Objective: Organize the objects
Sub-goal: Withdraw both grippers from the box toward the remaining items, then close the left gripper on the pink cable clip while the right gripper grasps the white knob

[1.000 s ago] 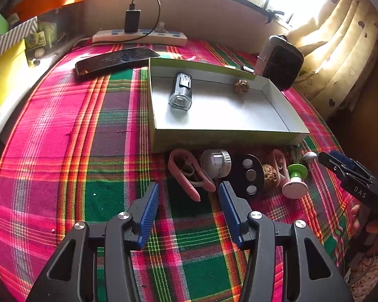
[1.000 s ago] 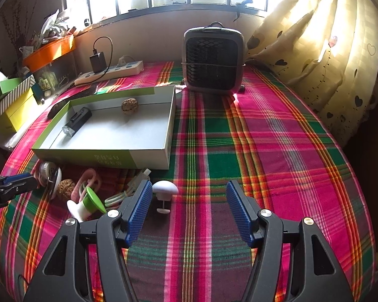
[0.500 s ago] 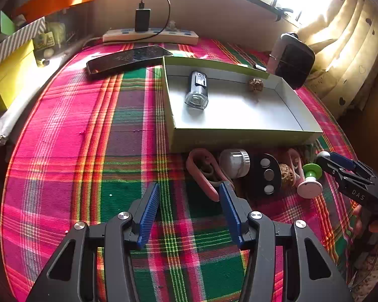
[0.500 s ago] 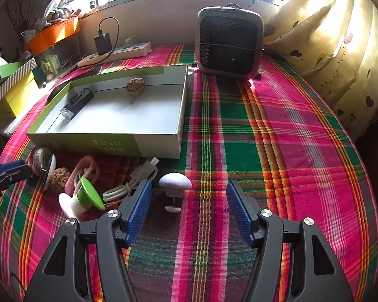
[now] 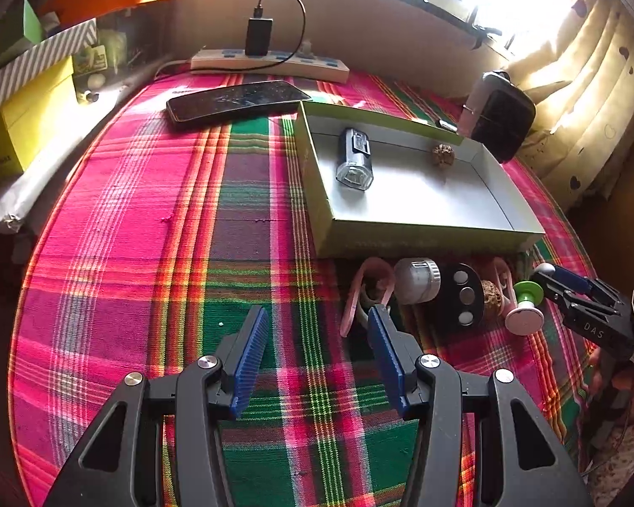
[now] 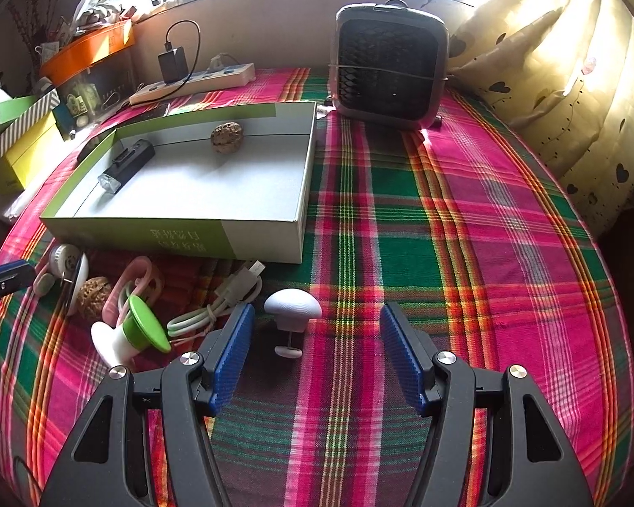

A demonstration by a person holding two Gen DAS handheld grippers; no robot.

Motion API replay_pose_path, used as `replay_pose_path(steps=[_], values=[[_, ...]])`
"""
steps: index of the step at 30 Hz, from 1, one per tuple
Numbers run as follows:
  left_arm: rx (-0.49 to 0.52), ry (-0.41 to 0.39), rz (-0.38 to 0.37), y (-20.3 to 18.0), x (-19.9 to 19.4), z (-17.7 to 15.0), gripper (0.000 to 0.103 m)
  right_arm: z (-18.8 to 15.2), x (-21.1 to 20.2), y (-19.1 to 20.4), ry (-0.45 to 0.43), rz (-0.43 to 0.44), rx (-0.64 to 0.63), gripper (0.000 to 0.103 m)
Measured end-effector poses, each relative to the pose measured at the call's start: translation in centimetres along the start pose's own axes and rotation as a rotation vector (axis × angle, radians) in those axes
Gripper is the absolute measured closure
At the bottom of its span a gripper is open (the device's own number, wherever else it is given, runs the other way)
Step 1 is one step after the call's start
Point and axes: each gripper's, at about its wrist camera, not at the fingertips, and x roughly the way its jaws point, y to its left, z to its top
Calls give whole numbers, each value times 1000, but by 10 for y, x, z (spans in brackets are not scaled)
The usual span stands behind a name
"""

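Mushroom-shaped white piece first, in the right wrist view: lies on the plaid cloth just ahead of the right gripper, nearer its left pad than its right, untouched. Looks like light, hard plastic, smooth and rounded on the cap, so probably slippery under a squeeze on the dome; likely better taken across the cap's sides. Tips toward the camera, cap away, thin stem and small foot pointing back at the gripper, long axis roughly along the line of the fingers. Fingers spread wide, nothing between the pads. Just left: a coiled white cable, soft and floppy, and a green-and-white spool-like piece on its side. Farther back, the shallow green-edged box holds a small black flashlight and a walnut, well apart. In the left wrist view: left gripper hovers over bare cloth, blue pads spread, pinching nothing; right pad just beside a pink clip, contact not certain. Same clutter in a row against the box's near wall: a white round cap, a black disc with three pale dots, a second walnut, rough and easy to hold. Flashlight in the box points its lens toward the camera, long axis roughly along the short side wall.
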Motion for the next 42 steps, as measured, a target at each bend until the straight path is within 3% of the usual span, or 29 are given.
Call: replay_pose_path(steps=[6, 23, 31, 42], values=[[47, -1, -43, -12, 0, 0, 55, 1, 1, 1, 2, -4, -11, 41], [114, -2, 50, -21, 19, 8, 55, 3, 2, -1, 1, -4, -10, 41], [90, -7, 38, -18, 20, 10, 56, 2, 3, -2, 1, -4, -10, 41], [76, -20, 62, -12, 18, 10, 74, 3, 1, 0, -12, 0, -19, 66]])
